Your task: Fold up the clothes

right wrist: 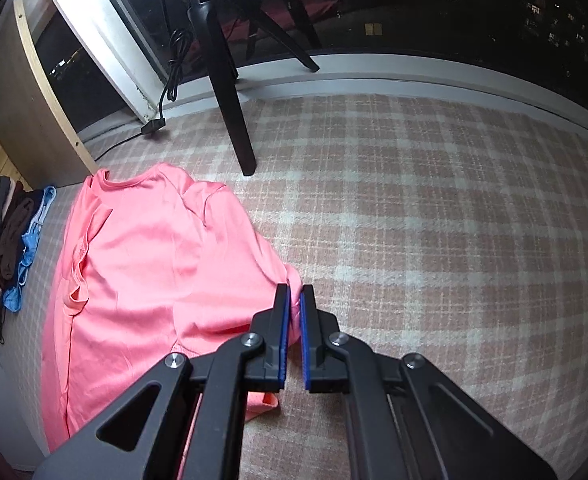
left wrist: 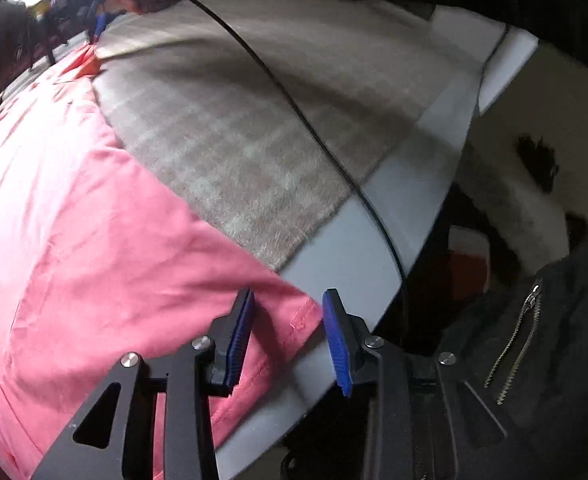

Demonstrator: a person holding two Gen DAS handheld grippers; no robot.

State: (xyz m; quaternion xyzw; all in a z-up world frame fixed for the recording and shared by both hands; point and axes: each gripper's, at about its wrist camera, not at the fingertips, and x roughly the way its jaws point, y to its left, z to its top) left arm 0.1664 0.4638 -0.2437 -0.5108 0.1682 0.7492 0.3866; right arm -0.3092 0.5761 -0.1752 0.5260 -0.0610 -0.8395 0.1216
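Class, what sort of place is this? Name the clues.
Probably a bedroom at night: a checked blanket spread under a pink shirt, a stack of folded clothes, and a dark window showing lit buildings.

Smooth matt pink cloth shirt [right wrist: 141, 280] on a rough woven checked blanket [right wrist: 434, 220]; matt black gripper [right wrist: 294, 336], ribbed blue pads [right wrist: 282, 340].

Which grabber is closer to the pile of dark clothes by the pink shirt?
Hard to tell, probably the right. The right gripper pinches the pink shirt with the pile of dark clothes across it. The left gripper view never shows the pile.
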